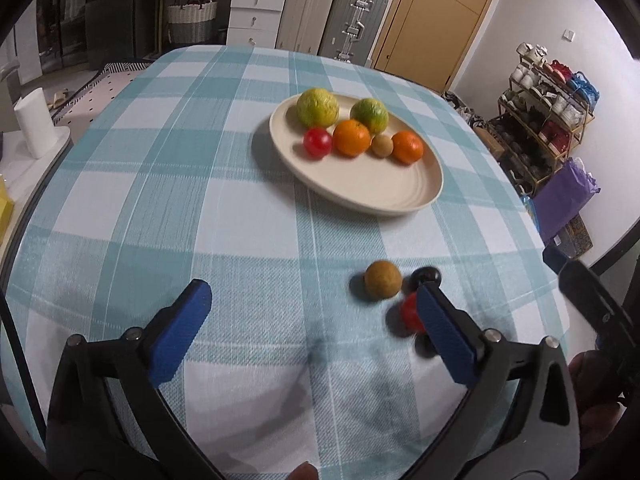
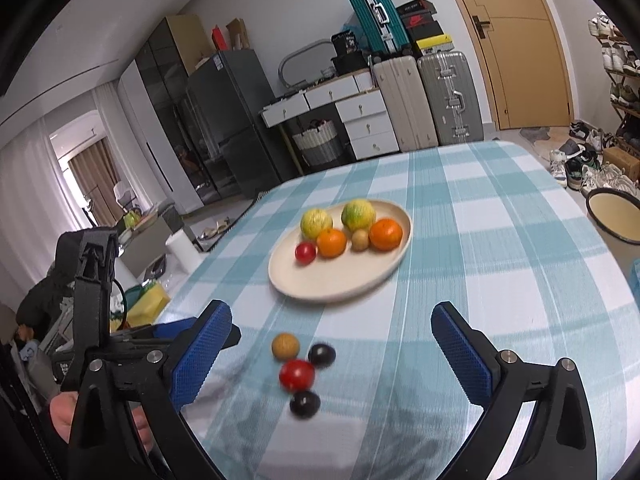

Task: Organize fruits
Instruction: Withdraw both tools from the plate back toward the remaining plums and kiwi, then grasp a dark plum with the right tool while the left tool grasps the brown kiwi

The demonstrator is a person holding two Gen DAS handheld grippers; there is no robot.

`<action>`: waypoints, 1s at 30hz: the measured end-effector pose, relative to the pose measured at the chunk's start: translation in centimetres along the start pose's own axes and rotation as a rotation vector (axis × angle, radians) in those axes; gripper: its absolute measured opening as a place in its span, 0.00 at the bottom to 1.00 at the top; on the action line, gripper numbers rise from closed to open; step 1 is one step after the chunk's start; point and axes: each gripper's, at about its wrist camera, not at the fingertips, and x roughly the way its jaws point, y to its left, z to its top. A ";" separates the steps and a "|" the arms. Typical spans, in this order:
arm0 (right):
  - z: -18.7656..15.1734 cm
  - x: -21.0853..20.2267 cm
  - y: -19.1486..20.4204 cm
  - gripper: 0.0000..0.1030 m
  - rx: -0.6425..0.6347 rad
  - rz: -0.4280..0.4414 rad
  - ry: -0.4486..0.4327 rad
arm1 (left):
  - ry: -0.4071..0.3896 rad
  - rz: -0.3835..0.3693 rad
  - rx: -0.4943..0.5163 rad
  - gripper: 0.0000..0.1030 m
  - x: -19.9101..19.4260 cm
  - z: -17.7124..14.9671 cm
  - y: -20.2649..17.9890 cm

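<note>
A cream plate (image 1: pixel 400 196) (image 2: pixel 320 280) on the checked tablecloth holds two yellow-green citrus (image 1: pixel 317 107), two oranges (image 1: pixel 351 137), a red tomato (image 1: pixel 317 143) and a small brown fruit (image 1: pixel 382 146). On the cloth nearer me lie a brown fruit (image 1: pixel 383 280) (image 2: pixel 285 345), a red tomato (image 2: pixel 296 374) (image 1: pixel 410 314) and two dark plums (image 2: pixel 322 355) (image 2: pixel 305 403). My left gripper (image 1: pixel 316 312) is open and empty, its right finger partly hiding the tomato. My right gripper (image 2: pixel 332 340) is open and empty above the loose fruits.
The left gripper's body shows at the left of the right wrist view (image 2: pixel 96 300). A paper roll (image 1: pixel 34 124) stands off the table's left. Suitcases (image 1: pixel 352 24), drawers and a shoe rack (image 1: pixel 540 120) line the room beyond the table.
</note>
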 end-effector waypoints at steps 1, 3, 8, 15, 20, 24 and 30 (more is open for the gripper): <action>-0.4 0.1 0.0 0.99 0.002 -0.001 0.010 | 0.003 0.001 -0.002 0.99 0.1 -0.1 0.1; -1.1 0.3 0.1 0.99 0.004 0.001 0.037 | 0.009 0.000 -0.010 0.99 0.2 -0.4 0.5; -2.8 1.2 0.5 0.99 -0.007 0.009 0.092 | 0.025 0.005 -0.019 0.99 0.5 -1.2 1.2; -5.0 3.1 1.3 0.99 -0.023 0.025 0.190 | 0.045 0.019 -0.030 0.99 0.9 -2.1 1.9; -5.6 4.0 2.0 0.97 -0.058 0.026 0.222 | 0.057 0.019 -0.048 0.99 1.2 -2.4 2.7; -5.7 4.6 2.4 0.84 -0.084 0.024 0.239 | 0.052 0.016 -0.048 0.99 1.2 -2.4 2.8; -5.8 5.5 2.8 0.62 -0.098 0.011 0.275 | 0.043 0.005 -0.049 0.99 1.0 -2.3 3.0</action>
